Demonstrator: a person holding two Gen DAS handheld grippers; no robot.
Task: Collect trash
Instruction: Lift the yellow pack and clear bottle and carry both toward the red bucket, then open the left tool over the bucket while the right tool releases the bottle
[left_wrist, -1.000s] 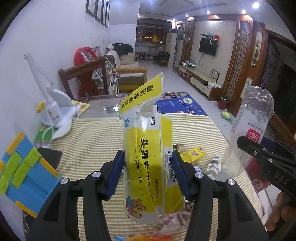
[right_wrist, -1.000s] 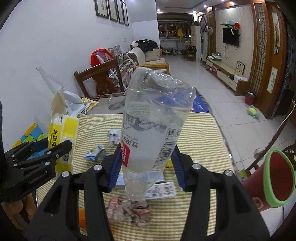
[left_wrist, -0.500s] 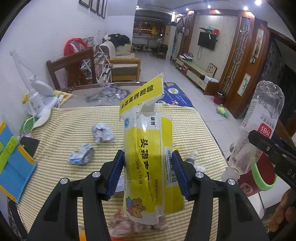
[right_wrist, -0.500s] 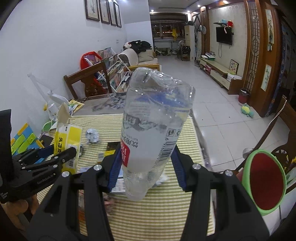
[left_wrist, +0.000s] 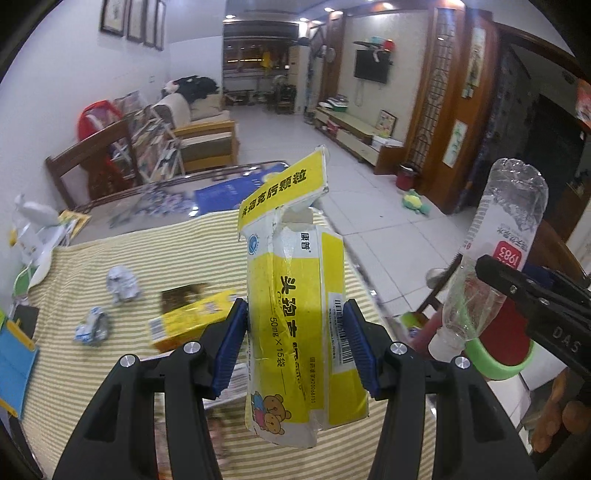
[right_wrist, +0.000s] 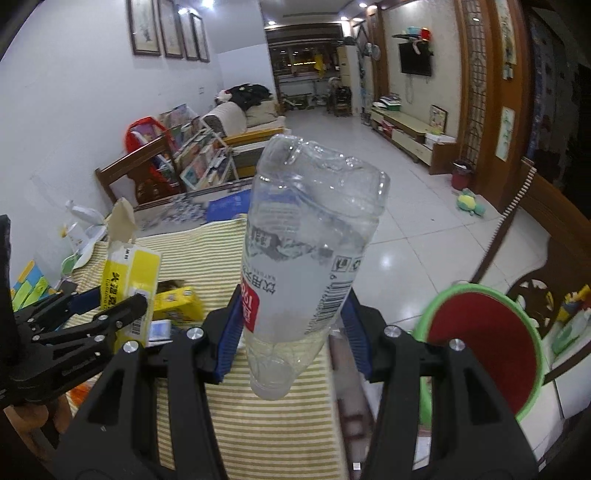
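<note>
Both tongs are loaded: the left gripper (left_wrist: 295, 345) pinches a torn yellow medicine box (left_wrist: 295, 321) upright between its blue pads, and the right gripper (right_wrist: 291, 332) clamps a crushed clear plastic bottle (right_wrist: 306, 251) held neck-down. Both are lifted above the striped tablecloth (left_wrist: 92, 266). To the right of the table's edge, lower down, stands a red bin with a green rim (right_wrist: 487, 354). On the cloth lie a flat yellow carton (left_wrist: 192, 321) and two crumpled paper wads (left_wrist: 122, 284).
</note>
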